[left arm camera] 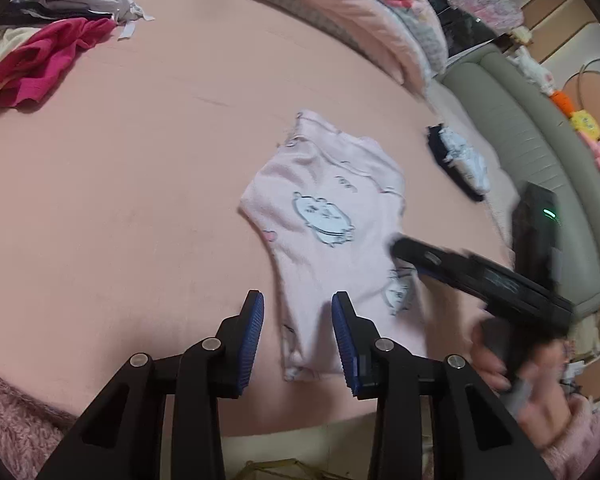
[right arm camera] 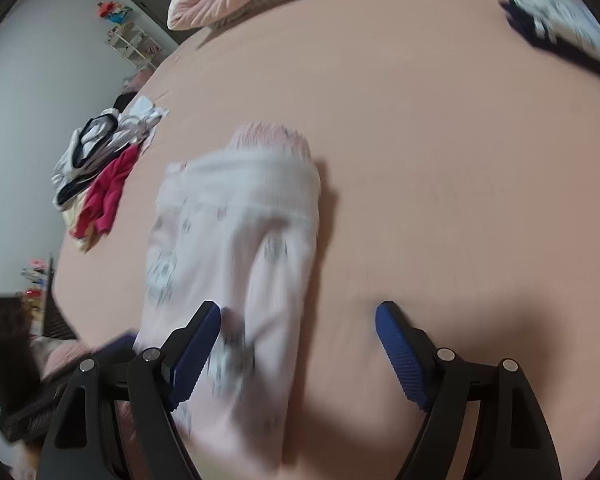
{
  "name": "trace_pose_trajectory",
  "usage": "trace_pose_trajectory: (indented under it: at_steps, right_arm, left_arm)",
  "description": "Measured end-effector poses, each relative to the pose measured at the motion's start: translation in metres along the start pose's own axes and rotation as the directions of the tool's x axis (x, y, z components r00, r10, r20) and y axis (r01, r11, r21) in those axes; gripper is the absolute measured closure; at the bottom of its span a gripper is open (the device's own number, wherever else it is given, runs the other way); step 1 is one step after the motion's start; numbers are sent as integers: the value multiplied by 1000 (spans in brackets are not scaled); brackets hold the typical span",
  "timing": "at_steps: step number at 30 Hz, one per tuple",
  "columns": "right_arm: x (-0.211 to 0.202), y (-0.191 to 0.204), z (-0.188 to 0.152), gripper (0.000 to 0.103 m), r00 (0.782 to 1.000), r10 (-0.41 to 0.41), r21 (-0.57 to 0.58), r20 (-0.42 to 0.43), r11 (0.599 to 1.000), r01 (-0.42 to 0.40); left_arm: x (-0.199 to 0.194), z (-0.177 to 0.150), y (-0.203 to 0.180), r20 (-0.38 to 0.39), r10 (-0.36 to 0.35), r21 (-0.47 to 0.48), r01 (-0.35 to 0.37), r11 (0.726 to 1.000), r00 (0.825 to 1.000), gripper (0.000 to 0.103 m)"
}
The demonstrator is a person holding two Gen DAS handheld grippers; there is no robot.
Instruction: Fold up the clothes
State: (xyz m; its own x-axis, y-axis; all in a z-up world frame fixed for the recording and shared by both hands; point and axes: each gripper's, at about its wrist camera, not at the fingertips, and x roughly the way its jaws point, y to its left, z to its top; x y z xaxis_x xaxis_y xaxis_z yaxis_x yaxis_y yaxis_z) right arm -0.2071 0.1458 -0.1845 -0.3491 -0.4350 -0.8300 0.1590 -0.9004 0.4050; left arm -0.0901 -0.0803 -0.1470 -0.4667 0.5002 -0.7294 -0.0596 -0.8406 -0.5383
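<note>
A pale pink child's garment (left arm camera: pixel 332 236) with cartoon prints lies partly folded on the pink bed sheet (left arm camera: pixel 140 168). My left gripper (left arm camera: pixel 298 336) is open just above its near end, one finger on each side of the cloth edge. My right gripper (right arm camera: pixel 298 356) is open and empty over the same garment (right arm camera: pixel 236 248), which is blurred by motion in the right wrist view. The right gripper's black body (left arm camera: pixel 480 276) reaches in from the right over the garment's right edge.
A heap of unfolded clothes, white, black and magenta (left arm camera: pixel 48 52), lies at the far left of the bed (right arm camera: pixel 100 184). A folded dark and white item (left arm camera: pixel 460 160) sits at the right. Pink quilt (left arm camera: pixel 340 8) at the back; grey padded bed rail (left arm camera: pixel 540 152) at the right.
</note>
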Motion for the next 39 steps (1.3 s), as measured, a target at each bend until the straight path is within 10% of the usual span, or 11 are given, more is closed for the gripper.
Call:
trace_pose_trajectory:
  at_steps: [1,3,5,11,19,21,25,28,33,39]
  right_arm:
    - [1,5,2,25,1000,-9,-26,-2,1000,9]
    - [8,21,10,66,1000,6,-84,-26,996,-8]
    - [7,24,14,78,998,58,-67,-30,996,-59]
    - [-7,-7,13,87,959,281,169,42,944,-285]
    - [-106,26,17,84,951,270,56,151,958,-281]
    - [-105,56,23,82,970,212,3,123,977,-214]
    - [-55,80,9,40,989,144,-86,-43,985,-147]
    - [-19,89,-5,40,963,219,-47,-157,972,-229]
    - [-66,58,6,40,929,369,22,28,929,-370]
    - [-67,-20,15,40,995,-43,111,85,993,34]
  left_arm:
    - [-4,2,-2,17,-18,12,17,1000,1000,71]
    - [-12,7,-10,47,-43,48,41,998,998,71]
    - [-7,11,-17,38,-50,78,46,996,998,71]
    - [57,14,-40,-117,-25,109,38,993,993,71]
    - [53,22,-77,-120,-401,8,404,915,908,70]
    - [54,26,-56,-125,-345,-67,339,939,930,70]
    - [41,19,18,-154,-148,-233,110,966,977,70]
    - [18,10,52,-93,-186,-335,145,931,978,70]
    - [10,1,60,-52,-311,-388,268,882,949,52]
    - [35,7,38,-56,-292,-380,250,891,955,40]
